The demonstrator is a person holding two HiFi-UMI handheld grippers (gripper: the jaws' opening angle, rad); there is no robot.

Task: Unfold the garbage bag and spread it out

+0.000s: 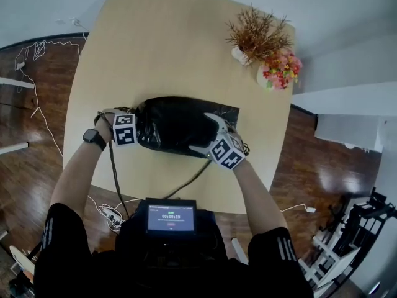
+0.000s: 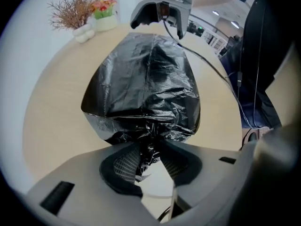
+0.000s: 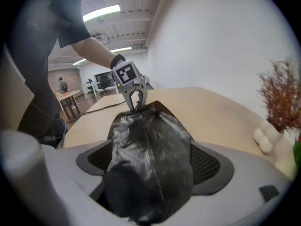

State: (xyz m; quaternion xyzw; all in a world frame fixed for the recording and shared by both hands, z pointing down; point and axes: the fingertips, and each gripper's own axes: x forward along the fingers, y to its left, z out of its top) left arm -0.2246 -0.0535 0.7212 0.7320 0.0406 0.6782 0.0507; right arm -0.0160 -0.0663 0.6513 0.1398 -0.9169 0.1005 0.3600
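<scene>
Two hand-held grippers work one black bag [image 1: 177, 126] that lies crumpled and partly folded on the bench [image 1: 155, 42].

The left hand-held gripper [image 1: 139, 129] is clamped on the bag's near end. In its own view the jaws stand part-way closed, and a bunched twist of black film [image 2: 149, 147] is pinched between the pads. From that pinch the bag [image 2: 146, 79] fans out ahead of the jaws, its far end just under the other tool. A watch [image 1: 94, 138] sits on the wrist behind this gripper.

A cable [image 1: 186, 182] runs over the bench behind and between the two tools.

The right hand-held gripper [image 1: 201, 132] faces the left one across the bag. Its jaws are spread wide, the bag's other end [image 3: 150, 145] lies between them, and the mesh pads show bare on either side of the film. Well beyond this gripper, near the bench's far edge, stand a dried sprig [image 1: 254, 33] and flowers [image 1: 279, 70].
</scene>
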